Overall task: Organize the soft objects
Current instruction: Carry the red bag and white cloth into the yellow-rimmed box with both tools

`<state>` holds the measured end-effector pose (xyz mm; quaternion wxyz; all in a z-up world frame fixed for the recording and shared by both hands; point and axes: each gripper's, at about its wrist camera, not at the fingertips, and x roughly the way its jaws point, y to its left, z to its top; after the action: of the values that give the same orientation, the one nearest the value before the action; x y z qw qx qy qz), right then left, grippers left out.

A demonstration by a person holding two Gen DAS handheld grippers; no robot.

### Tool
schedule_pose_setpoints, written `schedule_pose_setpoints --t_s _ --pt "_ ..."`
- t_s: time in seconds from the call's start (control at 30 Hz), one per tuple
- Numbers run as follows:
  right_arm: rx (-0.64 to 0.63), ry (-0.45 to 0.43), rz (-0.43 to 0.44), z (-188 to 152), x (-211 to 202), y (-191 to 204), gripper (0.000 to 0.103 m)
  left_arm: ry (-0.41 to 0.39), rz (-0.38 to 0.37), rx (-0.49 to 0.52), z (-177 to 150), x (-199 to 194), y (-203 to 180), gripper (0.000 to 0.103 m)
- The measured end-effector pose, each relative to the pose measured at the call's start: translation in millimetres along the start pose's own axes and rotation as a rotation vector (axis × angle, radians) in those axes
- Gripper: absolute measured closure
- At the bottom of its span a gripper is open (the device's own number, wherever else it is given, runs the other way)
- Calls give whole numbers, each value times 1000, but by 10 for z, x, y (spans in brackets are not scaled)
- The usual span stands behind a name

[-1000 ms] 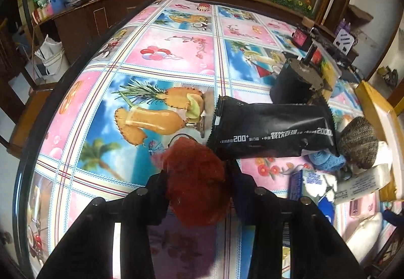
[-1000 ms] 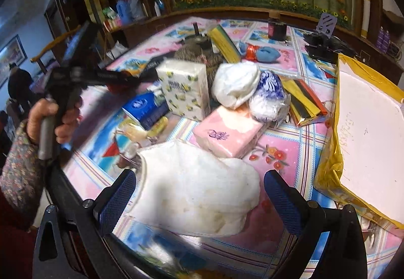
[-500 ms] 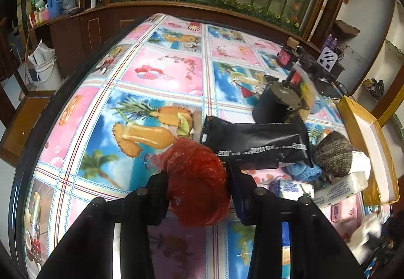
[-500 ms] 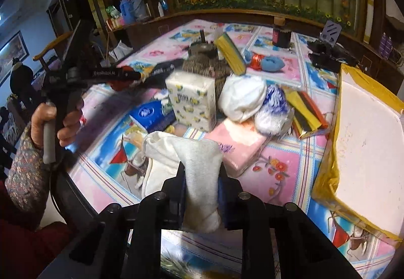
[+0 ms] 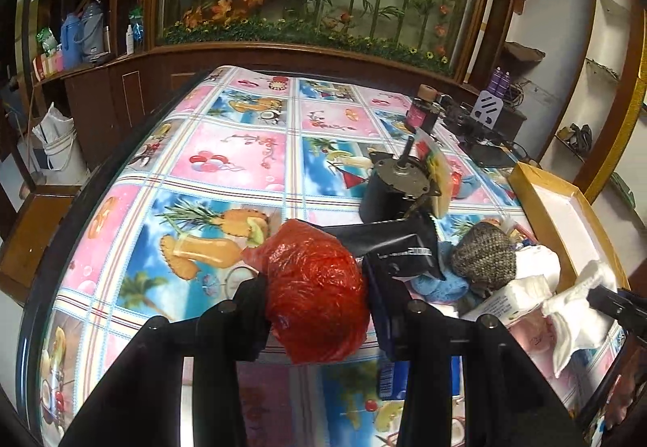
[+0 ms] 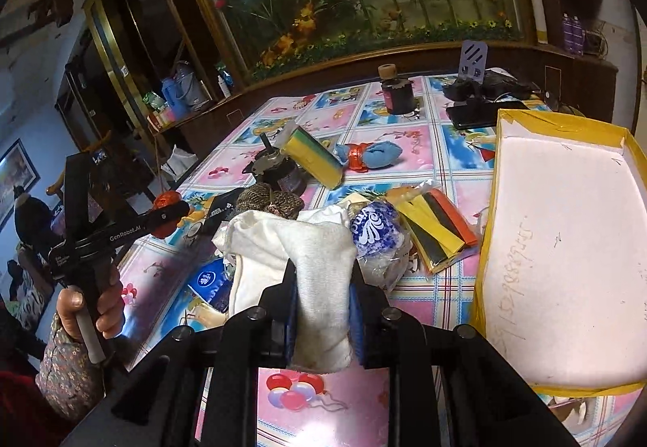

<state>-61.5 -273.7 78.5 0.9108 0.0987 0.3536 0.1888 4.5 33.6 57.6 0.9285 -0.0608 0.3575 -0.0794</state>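
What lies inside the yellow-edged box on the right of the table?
The yellow-edged box holds only a bare white lining with faint handwriting and scratches; no object lies in it. Its near corner runs out of frame, so that part stays unseen.

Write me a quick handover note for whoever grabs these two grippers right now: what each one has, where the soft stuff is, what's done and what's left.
Left gripper: shut on the red mesh bundle, held above the tablecloth.
Right gripper: shut on the white cloth, whose free end drapes to the left.
Yellow-edged box: beside the pile on the right, nothing in it.
On the table: knitted ball, blue cloth, sponge, tissue packs, mixed with a metal motor and a black packet.
Done: two soft items gripped.
Left: probably place both, then gather the other soft items.
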Motion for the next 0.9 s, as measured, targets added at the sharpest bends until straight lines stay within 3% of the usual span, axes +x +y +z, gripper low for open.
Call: schedule_pose_setpoints --t_s 0.33,0.67,0.77,0.9 --pt "70 -86 -68 245 -53 -322 80 -7 -120 125 2 60 -878 63" --pt "298 -249 -183 873 -316 -1227 80 23 -280 217 337 220 -2126 63" --pt "348 -276 -269 1061 -348 -1480 80 18 -282 249 503 337 -2533 63" --pt "416 -249 -403 1284 -241 -1881 81 71 -282 273 700 645 -3015 63"
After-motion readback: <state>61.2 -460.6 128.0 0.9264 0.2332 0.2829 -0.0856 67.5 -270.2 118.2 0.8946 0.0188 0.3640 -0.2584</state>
